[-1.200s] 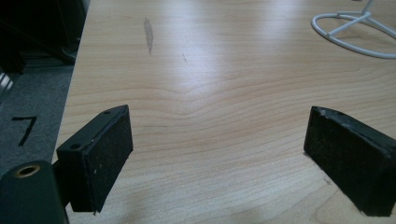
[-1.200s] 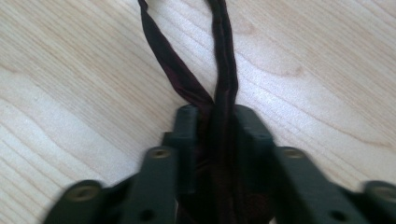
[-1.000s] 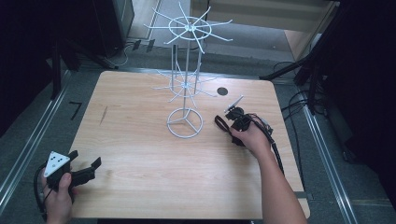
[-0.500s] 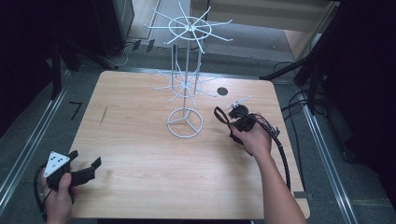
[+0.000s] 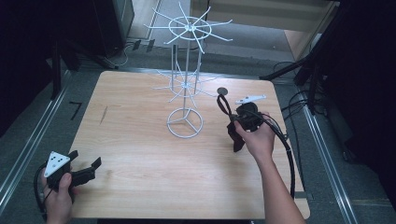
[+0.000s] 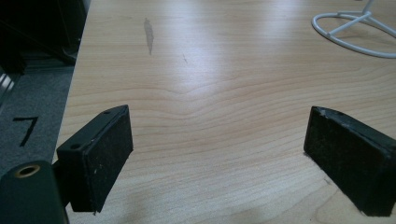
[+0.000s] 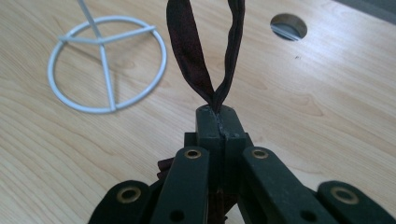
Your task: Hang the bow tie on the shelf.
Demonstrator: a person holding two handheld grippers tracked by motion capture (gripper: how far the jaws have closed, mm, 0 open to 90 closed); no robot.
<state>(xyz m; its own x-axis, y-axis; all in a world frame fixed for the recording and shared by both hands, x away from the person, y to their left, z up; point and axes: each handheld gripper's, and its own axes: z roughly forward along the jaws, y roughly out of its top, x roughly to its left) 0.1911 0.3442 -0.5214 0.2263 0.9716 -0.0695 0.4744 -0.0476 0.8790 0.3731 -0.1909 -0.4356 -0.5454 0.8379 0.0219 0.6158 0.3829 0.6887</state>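
Note:
My right gripper (image 5: pixel 232 119) is shut on a dark maroon fabric band (image 7: pixel 205 56), whose loop stands up past the jaw tips while its tail (image 5: pixel 236 137) hangs below the hand. In the right gripper view the jaws (image 7: pixel 217 119) are pressed together on the band. It is held above the table, right of the white wire rack (image 5: pixel 187 79), whose ring base (image 7: pixel 107 65) rests on the wood. At the table's front left corner my left gripper (image 5: pixel 84 169) lies low and open; between its pads (image 6: pixel 105 158) there is bare wood.
The wooden table (image 5: pixel 140 154) has a round cable hole (image 5: pixel 222 91) behind the right hand. The rack's thin wire arms (image 5: pixel 201 28) spread out at two heights. Cables (image 5: pixel 287 154) trail off the table's right side. Metal rails run along both sides.
My right gripper has risen off the table with the band and shifted slightly toward the rack. The left hand has stayed where it was.

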